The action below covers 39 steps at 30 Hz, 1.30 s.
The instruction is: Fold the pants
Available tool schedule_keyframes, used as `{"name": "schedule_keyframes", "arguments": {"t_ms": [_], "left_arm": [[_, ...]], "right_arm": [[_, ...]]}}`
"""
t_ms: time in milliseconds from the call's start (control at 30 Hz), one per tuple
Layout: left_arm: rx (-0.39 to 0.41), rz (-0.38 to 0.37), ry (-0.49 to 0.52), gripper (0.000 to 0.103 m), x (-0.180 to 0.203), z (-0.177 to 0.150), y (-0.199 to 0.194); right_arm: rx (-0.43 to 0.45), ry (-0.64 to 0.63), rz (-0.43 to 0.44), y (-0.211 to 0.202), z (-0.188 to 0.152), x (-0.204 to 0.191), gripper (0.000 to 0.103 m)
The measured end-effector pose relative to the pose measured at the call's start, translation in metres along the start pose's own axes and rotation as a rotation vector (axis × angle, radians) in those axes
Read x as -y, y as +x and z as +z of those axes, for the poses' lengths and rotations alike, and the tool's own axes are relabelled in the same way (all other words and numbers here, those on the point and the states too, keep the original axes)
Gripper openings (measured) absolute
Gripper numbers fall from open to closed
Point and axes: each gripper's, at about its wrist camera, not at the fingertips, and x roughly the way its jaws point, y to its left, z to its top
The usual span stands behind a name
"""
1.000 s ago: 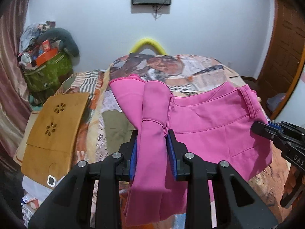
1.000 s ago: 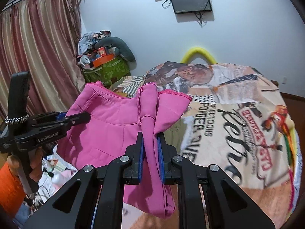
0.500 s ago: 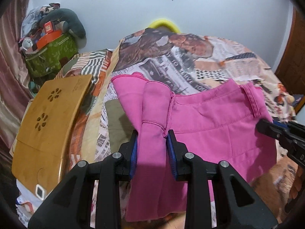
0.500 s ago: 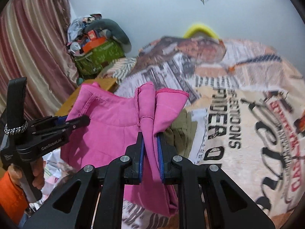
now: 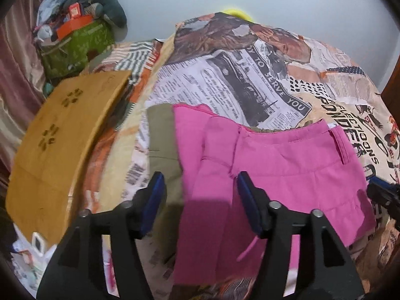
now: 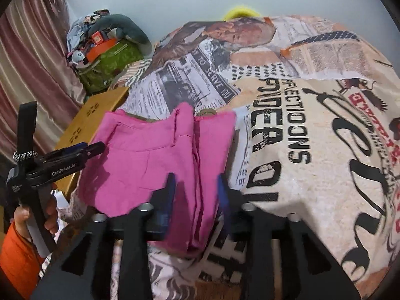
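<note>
— Pink cloth: what is listed under it, and where is it kept?

— Pants point(image 5: 275, 175), folded, laid on the printed bedspread point(image 6: 312, 125) of the bed, partly over an olive garment point(image 5: 162, 150). One bunched edge lies between the jaws of the left tool point(image 5: 200, 200), the other between those of the right tool point(image 6: 195, 195).

— State of the tools?

— Both have just been opening. The blue pads point(image 5: 155, 200) of the left are seen well clear of the fabric; the right is parted less, its pads just beside the cloth, no grip evident.

— Step entered?

— Release after a fold, judged. Next, both tools are to be drawn back without snagging, then the far waistband point(image 5: 300, 135) edge is to be regripped for a further fold.
</note>
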Motion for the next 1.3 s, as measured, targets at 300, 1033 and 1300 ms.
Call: {"name": "schedule_keyframes", "arguments": {"t_ms": [300, 1033, 1300], "left_arm": [[0.089, -0.052, 0.024, 0.064, 0.002, -0.006, -0.108], [0.641, -0.093, 0.115, 0.065, 0.042, -0.115, -0.453], [0.768, -0.089, 0.102, 0.08, 0.044, -0.17, -0.494]], "right_arm": [[0.174, -0.077, 0.036, -0.098, 0.008, -0.04, 0.043], [0.709, -0.251, 0.082, -0.364, -0.082, -0.157, 0.043], [0.706, -0.235, 0.055, -0.365, -0.113, -0.161, 0.043]]}}
